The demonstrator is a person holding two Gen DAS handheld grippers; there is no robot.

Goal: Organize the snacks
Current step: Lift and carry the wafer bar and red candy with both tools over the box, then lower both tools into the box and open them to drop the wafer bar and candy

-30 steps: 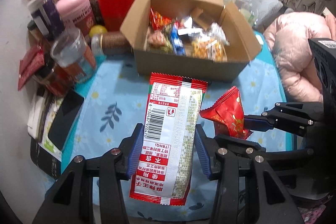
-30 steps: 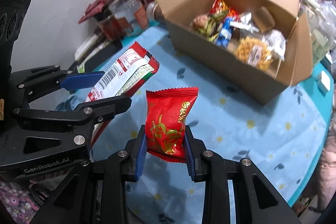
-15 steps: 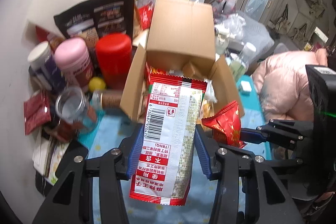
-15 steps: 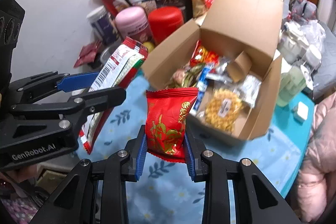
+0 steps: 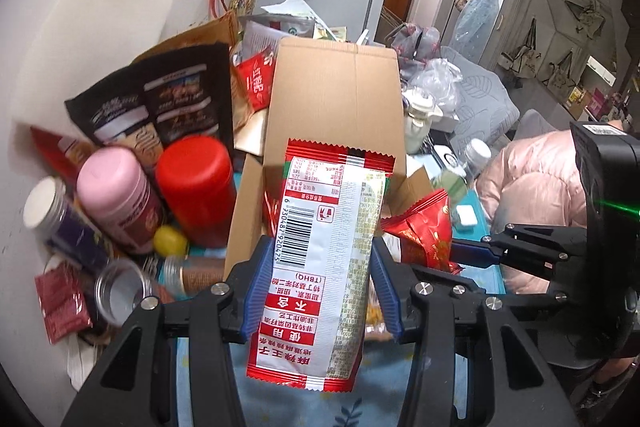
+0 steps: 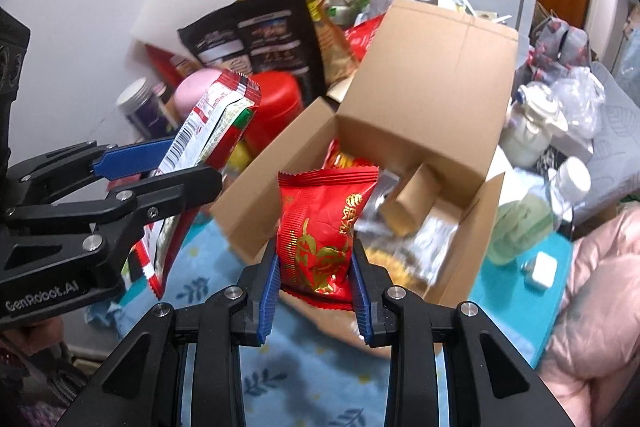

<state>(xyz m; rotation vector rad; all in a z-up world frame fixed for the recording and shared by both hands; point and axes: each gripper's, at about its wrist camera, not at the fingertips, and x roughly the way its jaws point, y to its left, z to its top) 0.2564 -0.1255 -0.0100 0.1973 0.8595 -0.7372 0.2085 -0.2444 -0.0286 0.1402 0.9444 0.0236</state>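
Observation:
My left gripper (image 5: pixel 320 281) is shut on a long red-and-white snack packet (image 5: pixel 324 247) with a barcode, held upright in front of the open cardboard box (image 5: pixel 336 95). My right gripper (image 6: pixel 316 279) is shut on a small red snack bag (image 6: pixel 324 227) with gold print, just before the box (image 6: pixel 440 75). The box holds several wrapped snacks (image 6: pixel 404 239). In the right wrist view the left gripper (image 6: pixel 160 163) and its packet (image 6: pixel 208 131) stand at the left. In the left wrist view the right gripper (image 5: pixel 460 253) and red bag (image 5: pixel 424 231) stand at the right.
Left of the box stand a red canister (image 5: pixel 196 187), a pink canister (image 5: pixel 116 199), jars and a black pouch (image 5: pixel 160 107) against the wall. Bottles and a plastic bag (image 6: pixel 560 99) crowd the box's right. A pink padded jacket (image 5: pixel 532 187) lies at the right. A blue floral cloth (image 6: pixel 280 367) covers the table.
Both grippers rose and came in toward the box, each still gripping its packet. The view tilted up, so the box's contents are largely hidden behind the packets and more of the room shows.

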